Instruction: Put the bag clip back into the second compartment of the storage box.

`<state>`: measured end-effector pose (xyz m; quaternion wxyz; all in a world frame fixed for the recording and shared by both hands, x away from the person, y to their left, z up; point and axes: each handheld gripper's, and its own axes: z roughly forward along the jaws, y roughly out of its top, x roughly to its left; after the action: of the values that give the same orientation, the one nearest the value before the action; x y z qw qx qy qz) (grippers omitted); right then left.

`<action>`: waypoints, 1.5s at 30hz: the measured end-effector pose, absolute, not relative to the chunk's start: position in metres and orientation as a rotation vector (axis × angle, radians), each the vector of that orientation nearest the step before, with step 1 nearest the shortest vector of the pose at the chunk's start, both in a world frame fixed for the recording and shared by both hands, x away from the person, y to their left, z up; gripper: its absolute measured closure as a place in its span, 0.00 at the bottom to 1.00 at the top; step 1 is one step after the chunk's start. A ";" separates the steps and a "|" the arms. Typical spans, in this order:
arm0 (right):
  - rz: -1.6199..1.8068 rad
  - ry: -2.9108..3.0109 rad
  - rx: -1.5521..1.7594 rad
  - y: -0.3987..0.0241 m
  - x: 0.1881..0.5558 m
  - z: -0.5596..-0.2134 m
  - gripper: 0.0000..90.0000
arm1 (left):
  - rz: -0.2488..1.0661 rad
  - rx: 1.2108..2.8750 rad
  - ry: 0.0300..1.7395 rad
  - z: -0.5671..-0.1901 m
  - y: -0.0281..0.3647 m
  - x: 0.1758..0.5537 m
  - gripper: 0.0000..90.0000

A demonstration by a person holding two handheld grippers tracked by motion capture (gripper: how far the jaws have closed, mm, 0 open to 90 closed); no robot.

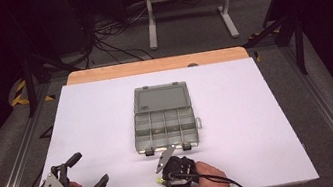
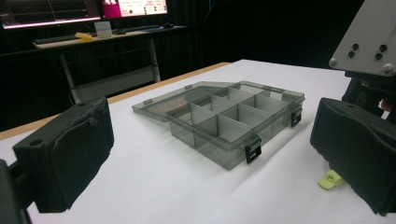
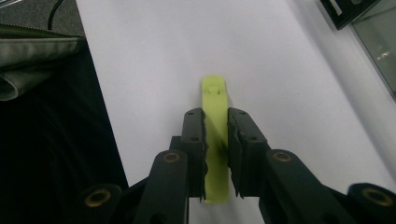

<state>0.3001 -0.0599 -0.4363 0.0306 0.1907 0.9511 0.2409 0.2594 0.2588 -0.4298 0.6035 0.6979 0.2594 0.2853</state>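
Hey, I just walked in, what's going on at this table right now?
A person holds a gripper in each hand at a white table. The right gripper has its jaws closed on a small yellow-green clip lying near the table's front edge. The left gripper is open and holds nothing, off to the left. In the middle sits a grey compartment box with its lid folded open; its compartments look empty.

White table [image 1: 260, 124], open organizer box [image 1: 163, 119], yellow-green clip [image 3: 215, 107]
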 end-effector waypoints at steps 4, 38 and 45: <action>0.766 2.930 0.584 -0.061 0.300 -0.432 0.86 | 0.659 1.613 0.602 -0.430 0.259 0.259 0.00; 0.994 2.793 0.597 -0.084 0.319 -0.363 0.86 | 0.657 1.619 0.602 -0.430 0.259 0.260 0.00; 1.033 2.758 0.616 -0.088 0.325 -0.352 0.86 | 0.654 1.617 0.602 -0.430 0.259 0.260 0.00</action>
<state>0.3255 -0.0879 -0.3524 0.0662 0.2042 0.9146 0.3426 0.2600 0.2587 -0.4300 0.6037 0.6987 0.2599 0.2826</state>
